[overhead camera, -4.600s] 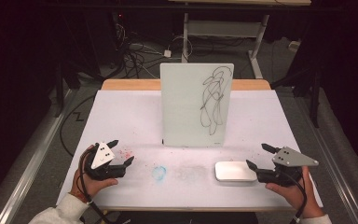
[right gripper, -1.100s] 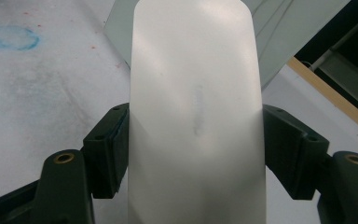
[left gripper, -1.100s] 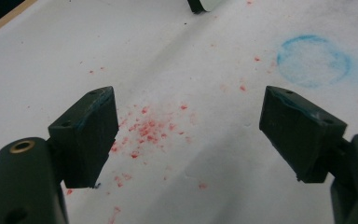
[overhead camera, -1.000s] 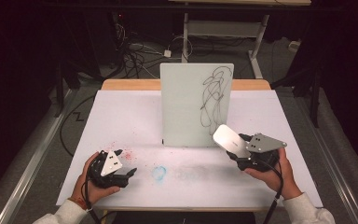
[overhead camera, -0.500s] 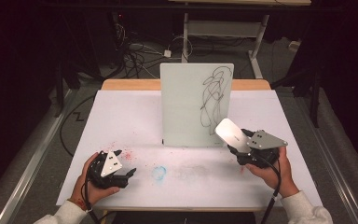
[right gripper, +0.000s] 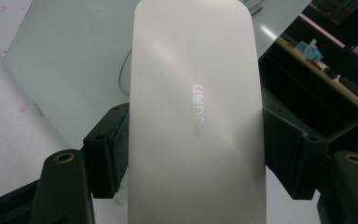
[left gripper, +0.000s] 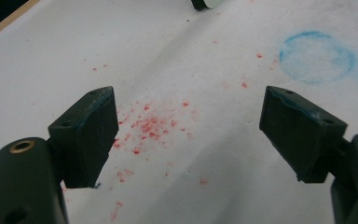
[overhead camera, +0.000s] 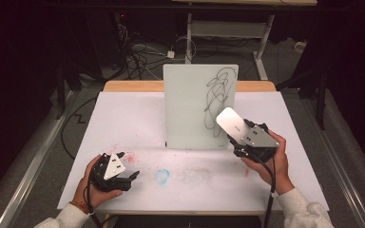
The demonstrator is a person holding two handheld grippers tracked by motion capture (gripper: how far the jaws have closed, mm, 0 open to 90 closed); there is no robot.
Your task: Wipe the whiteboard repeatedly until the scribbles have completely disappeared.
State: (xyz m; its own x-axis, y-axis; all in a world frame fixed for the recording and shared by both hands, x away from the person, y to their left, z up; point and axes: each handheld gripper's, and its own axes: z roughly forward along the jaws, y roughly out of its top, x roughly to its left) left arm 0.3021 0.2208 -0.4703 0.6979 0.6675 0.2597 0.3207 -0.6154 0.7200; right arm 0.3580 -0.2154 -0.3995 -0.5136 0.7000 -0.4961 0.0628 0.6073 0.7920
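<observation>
Right claw [overhead camera: 237,134] clamped on a white whiteboard eraser [overhead camera: 230,121], raised off the bench [overhead camera: 123,118] just in front of the upright whiteboard [overhead camera: 190,104], near its right side. Black scribble [overhead camera: 217,95] unwiped, so erasing seemingly not begun. Left claw [overhead camera: 132,176] spread wide, empty, low near the front-left bench corner over red specks [left gripper: 154,123].

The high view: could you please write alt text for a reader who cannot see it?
The right claw holds a flat white rounded-rectangle eraser raised before an upright white board bearing a black scribble. The left claw rests open on the white table, near red specks and a blue ring mark.
</observation>
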